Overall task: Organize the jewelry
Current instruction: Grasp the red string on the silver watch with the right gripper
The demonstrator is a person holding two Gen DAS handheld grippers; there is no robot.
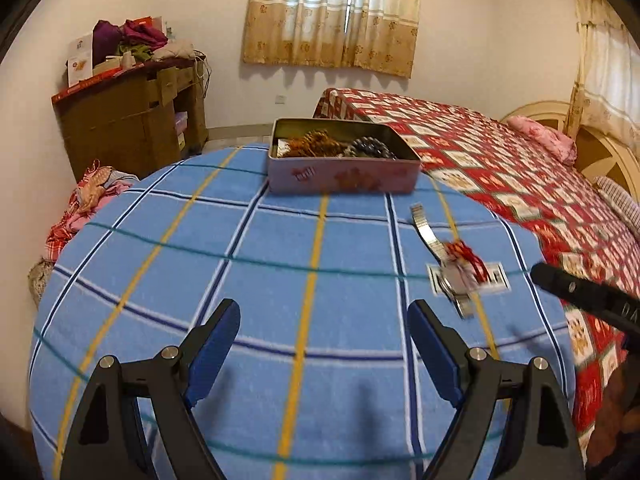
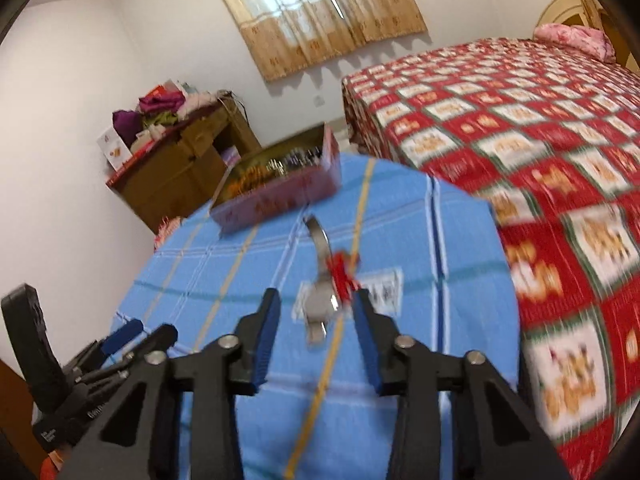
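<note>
An open pink tin (image 1: 344, 176) holding beads and chains stands at the far side of the blue checked cloth (image 1: 240, 280); it also shows in the right wrist view (image 2: 280, 196). A silver wristwatch (image 1: 448, 280) with a red ornament (image 1: 468, 260) lies on a small white card, right of centre. My left gripper (image 1: 324, 328) is open and empty above the cloth, left of the watch. My right gripper (image 2: 316, 312) is open, its fingers on either side of the watch (image 2: 320, 300), just above it. The red ornament (image 2: 342, 272) lies past the right finger.
A bed with a red patterned cover (image 1: 520, 168) runs along the right. A brown cabinet piled with clothes (image 1: 132, 120) stands at the back left. A heap of cloth (image 1: 84, 208) lies left of the table. The left gripper's body (image 2: 80, 380) shows at lower left in the right wrist view.
</note>
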